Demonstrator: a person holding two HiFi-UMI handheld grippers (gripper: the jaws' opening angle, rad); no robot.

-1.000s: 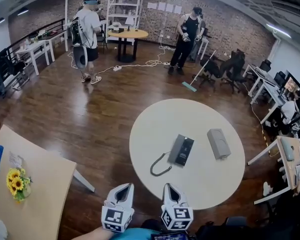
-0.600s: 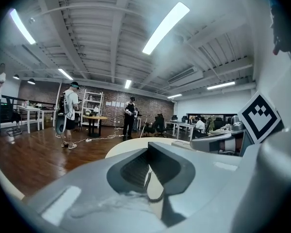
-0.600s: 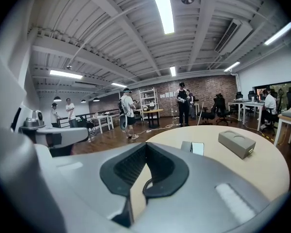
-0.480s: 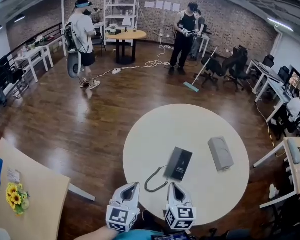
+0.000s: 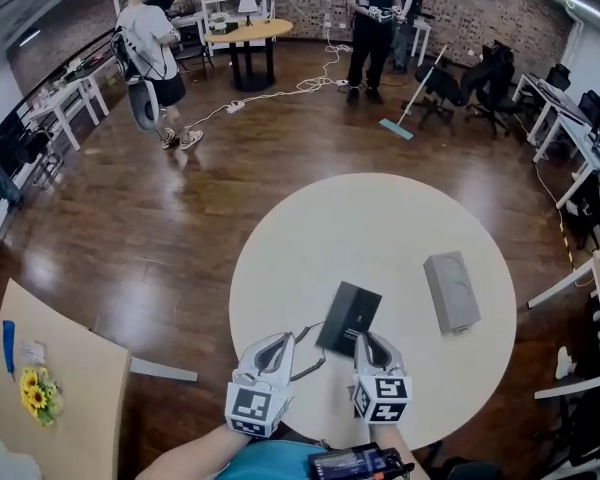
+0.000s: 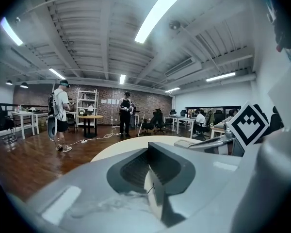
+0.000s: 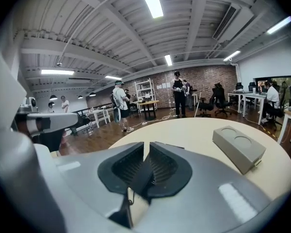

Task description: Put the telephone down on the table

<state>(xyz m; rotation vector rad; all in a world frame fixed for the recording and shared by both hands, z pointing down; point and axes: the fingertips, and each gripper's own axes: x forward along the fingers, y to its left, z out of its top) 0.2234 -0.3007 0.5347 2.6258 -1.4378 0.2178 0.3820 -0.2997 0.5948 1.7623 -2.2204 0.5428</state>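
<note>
Holding two hand-held tools low over the near rim of a round cream-topped table (image 5: 380, 208): the grey plastic left gripper (image 5: 279, 340), with jaws tip to tip on nothing, and just to its right the matching grey right gripper (image 5: 367, 339), with jaws just eased open to a narrow slit and nothing caught between them. Lying flat on the tabletop just beyond the right gripper's tips, a slim black rectangular telephone (image 5: 349, 318), set askew to the rim and well inside it. Trailing from the telephone's near-left side into the gap between the two grippers, a thin dark cord (image 5: 313, 365). Sitting apart to the right, near the table's right edge but wholly on it, a grey rectangular box with two round dimples (image 5: 451, 290). Stretching beyond both to the far rim, a broad sweep of cream tabletop. Ringing the table on the far and left sides, wide dark polished wooden floor (image 5: 210, 198), with a strip of it between the table and the corner of a pale wooden desk (image 5: 80, 368) at lower left bearing yellow sunflowers (image 5: 35, 393). Standing well off at the far end of the room, a person in a white shirt (image 5: 145, 38) and a person in black (image 5: 372, 13), with a teal-headed mop (image 5: 398, 128) and a white cable (image 5: 270, 96) on the floor near them.
</note>
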